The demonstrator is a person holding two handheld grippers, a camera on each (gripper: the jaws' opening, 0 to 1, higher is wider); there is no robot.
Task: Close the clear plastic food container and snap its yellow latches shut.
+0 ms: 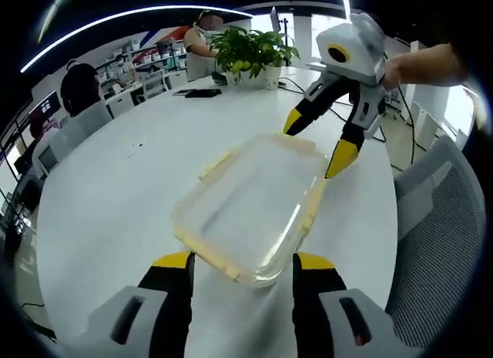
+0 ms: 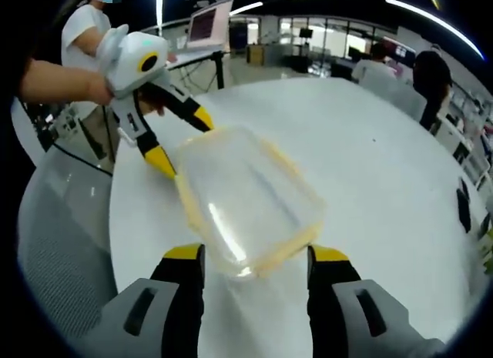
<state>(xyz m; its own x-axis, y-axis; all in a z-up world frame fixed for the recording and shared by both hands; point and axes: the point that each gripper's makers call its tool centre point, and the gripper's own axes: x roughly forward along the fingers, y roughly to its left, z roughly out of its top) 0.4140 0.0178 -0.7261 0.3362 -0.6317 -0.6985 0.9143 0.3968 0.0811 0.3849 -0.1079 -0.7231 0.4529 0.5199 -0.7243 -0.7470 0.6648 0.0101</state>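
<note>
While both grippers are standing spread at opposite ends, the clear container (image 1: 250, 208) is sitting lidded on the white table (image 1: 115, 196).
Left gripper (image 1: 240, 259) and right gripper (image 2: 256, 252) are gaping, grasping nothing.

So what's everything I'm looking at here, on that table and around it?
Food container: one, clear plastic with pale yellow latches, lid on, lying in the middle of the table between the two claws.
Table: one, white, large and rounded.
Potted plant: one, green leaves, white pot, far end of the table in the left gripper view.
Dark flat item: one, black, beside the plant; too small to identify.
Mesh chair: one, grey, at the table's edge.
Laptop: one, pinkish screen, on a stand behind the table.
People: several in the background.
Left claw: one, black with yellow tips, open, at one end of the container.
Right claw: one, same colours, open, at the opposite end.
</note>
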